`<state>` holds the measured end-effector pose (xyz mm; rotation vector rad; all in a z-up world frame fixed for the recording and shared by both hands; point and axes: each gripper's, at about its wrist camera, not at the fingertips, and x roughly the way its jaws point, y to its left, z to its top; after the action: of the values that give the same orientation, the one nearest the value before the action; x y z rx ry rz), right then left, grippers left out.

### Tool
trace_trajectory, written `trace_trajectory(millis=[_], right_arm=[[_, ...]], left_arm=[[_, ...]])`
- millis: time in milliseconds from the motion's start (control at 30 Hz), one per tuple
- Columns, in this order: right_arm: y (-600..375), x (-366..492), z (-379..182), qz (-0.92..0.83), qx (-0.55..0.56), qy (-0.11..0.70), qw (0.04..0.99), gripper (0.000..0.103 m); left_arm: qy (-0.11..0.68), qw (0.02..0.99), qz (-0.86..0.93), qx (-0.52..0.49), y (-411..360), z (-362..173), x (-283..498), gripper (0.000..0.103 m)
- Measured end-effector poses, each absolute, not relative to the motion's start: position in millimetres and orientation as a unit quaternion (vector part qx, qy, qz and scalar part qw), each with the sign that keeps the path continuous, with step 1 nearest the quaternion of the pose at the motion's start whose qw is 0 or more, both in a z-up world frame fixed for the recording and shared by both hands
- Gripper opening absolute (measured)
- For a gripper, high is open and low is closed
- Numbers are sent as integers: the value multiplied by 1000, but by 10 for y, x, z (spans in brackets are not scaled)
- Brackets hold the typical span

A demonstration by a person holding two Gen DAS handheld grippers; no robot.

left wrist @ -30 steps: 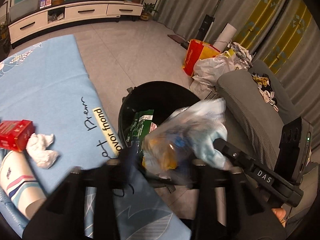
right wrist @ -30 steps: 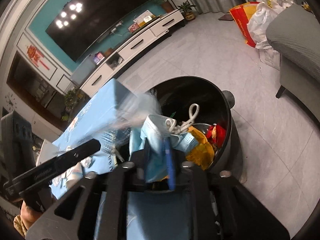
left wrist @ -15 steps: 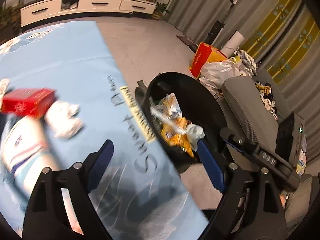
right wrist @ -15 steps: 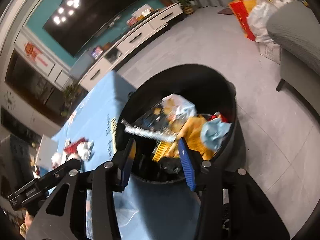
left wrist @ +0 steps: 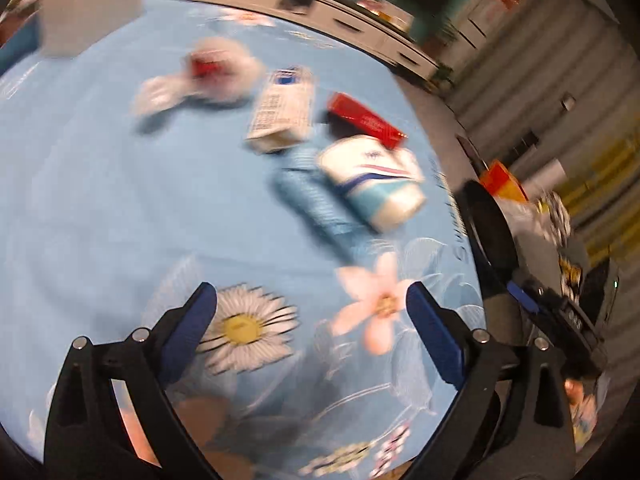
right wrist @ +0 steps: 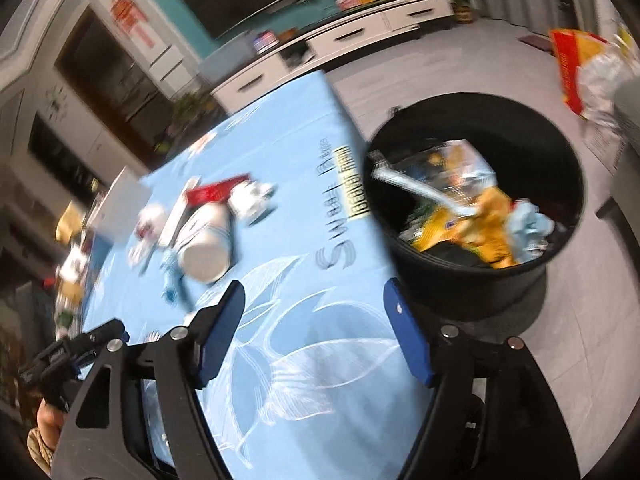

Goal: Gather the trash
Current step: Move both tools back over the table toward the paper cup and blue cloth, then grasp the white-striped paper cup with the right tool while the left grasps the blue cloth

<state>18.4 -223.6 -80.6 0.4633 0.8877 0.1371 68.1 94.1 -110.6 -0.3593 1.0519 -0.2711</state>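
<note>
Trash left: paper cup (left wrist: 374, 184) lying on its side on the tabletop (left wrist: 100, 200); red box (left wrist: 366, 120) touching its far end; white carton (left wrist: 284, 108) just left of that; crumpled tissues (left wrist: 200, 76) further left. All blurred.
Left claw (left wrist: 312, 312): spread and opening, nothing between the fingers. Hovers over the daisy print on the blue cloth.
Key relation: cup sits ahead of the left claw and a bit right. Long axis runs diagonally, open mouth toward the claw and the bin side. Left claw looks the nearer one; I'd take the cup with it, across the body.
Right claw (right wrist: 316, 332): also spread and opening, empty. Over the tabletop edge; cup (right wrist: 208, 240) is ahead-left, bin (right wrist: 480, 280) ahead-right.
Bin: black, round, on the floor beside the tabletop; already holds yellow wrappers, a blue mask, other scraps.
Writing: cloth reads "Sw…" in grey script plus a yellow strip, illegible. Carton and box print too blurred.
</note>
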Motion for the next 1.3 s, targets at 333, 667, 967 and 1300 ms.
trace_trajectory(millis=[333, 667, 967, 1300], right_arm=[[-1497, 327, -790, 103, 127, 444, 881, 79], [-1034, 791, -863, 122, 39, 446, 886, 80], [-649, 1143, -980, 154, -32, 449, 880, 81], [-603, 1415, -1123, 164, -20, 469, 868, 73]], left_arm=[[488, 843, -118, -192, 1225, -1135, 478, 98], [498, 832, -131, -206, 1277, -1303, 566, 98], [501, 828, -137, -212, 1263, -1372, 719, 98], [501, 828, -140, -210, 1263, -1387, 770, 99]])
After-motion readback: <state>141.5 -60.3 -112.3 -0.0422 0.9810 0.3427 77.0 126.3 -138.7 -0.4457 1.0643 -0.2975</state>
